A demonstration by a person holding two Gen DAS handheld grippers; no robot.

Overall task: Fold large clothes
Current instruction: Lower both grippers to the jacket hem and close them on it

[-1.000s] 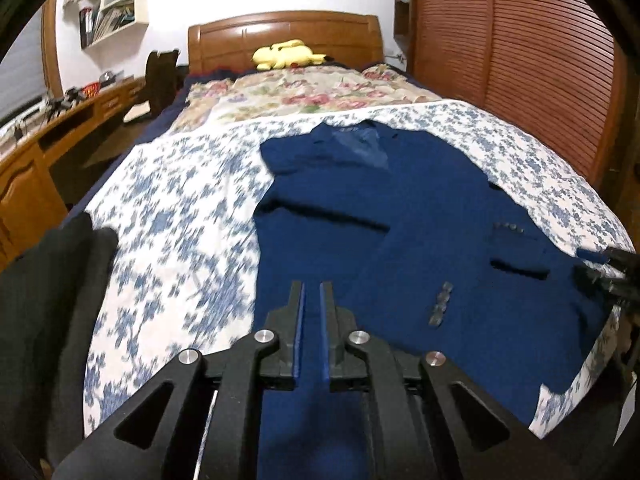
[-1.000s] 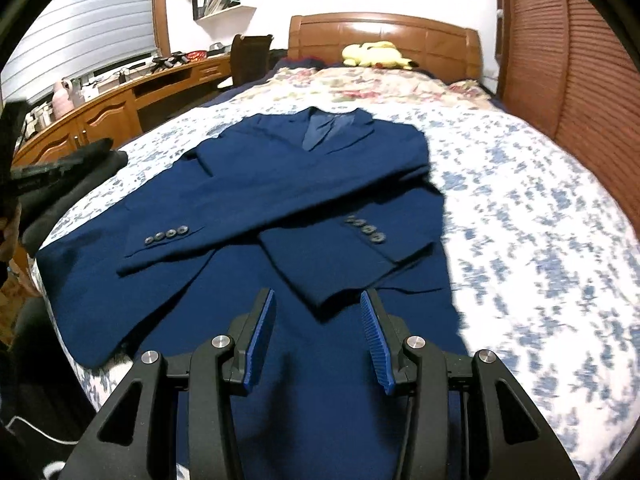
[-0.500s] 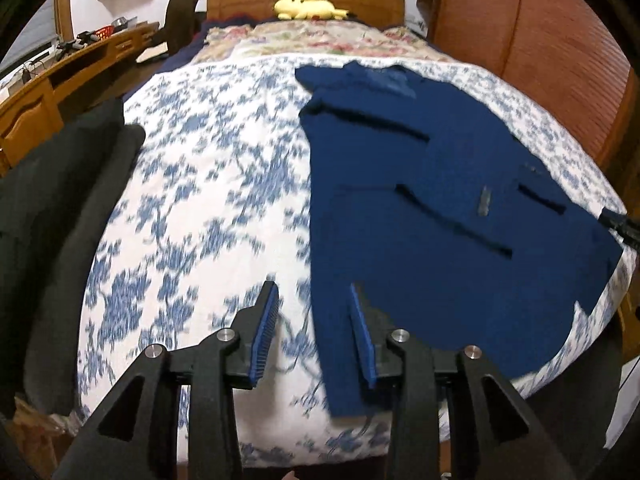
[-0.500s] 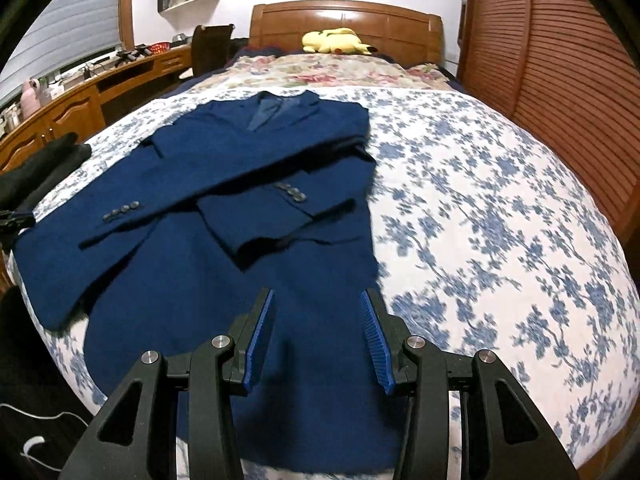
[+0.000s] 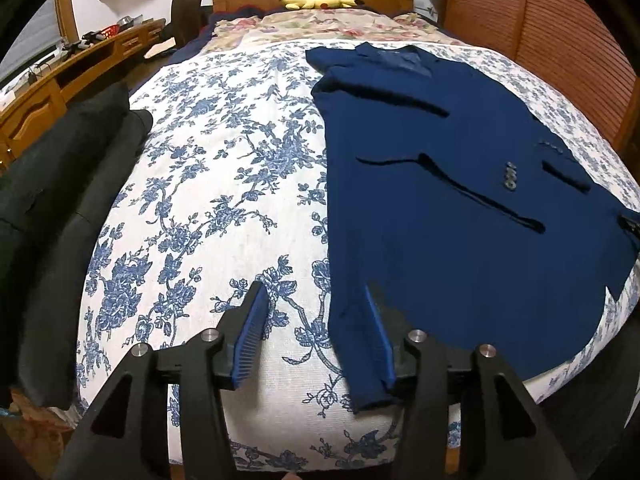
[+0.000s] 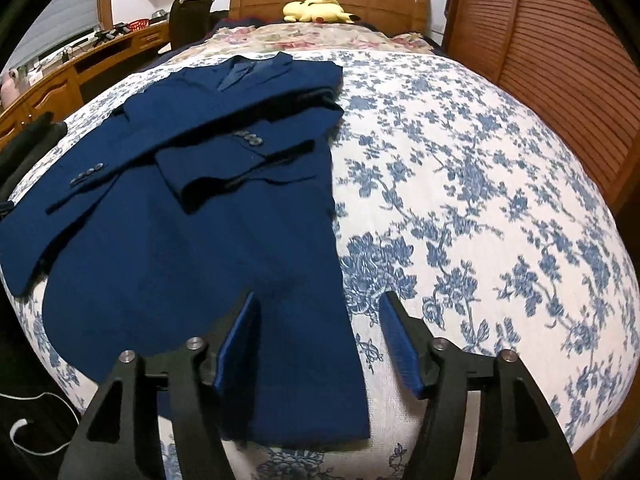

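**Both grippers dropping to the jacket's near hem**

Since a second ago, both views are closing in on the near edge of the bed (image 5: 192, 208), and the left gripper (image 5: 316, 332), then nearly pressed together, is now spreading. The navy jacket (image 5: 460, 208) is lying flat, sleeves crossed over its front, collar at the far end. Its near left corner is sitting between the left jaws, unpinched. The right gripper (image 6: 320, 340) is also opening, straddling the near right corner, holding nothing. A bottom-up fold seems next.
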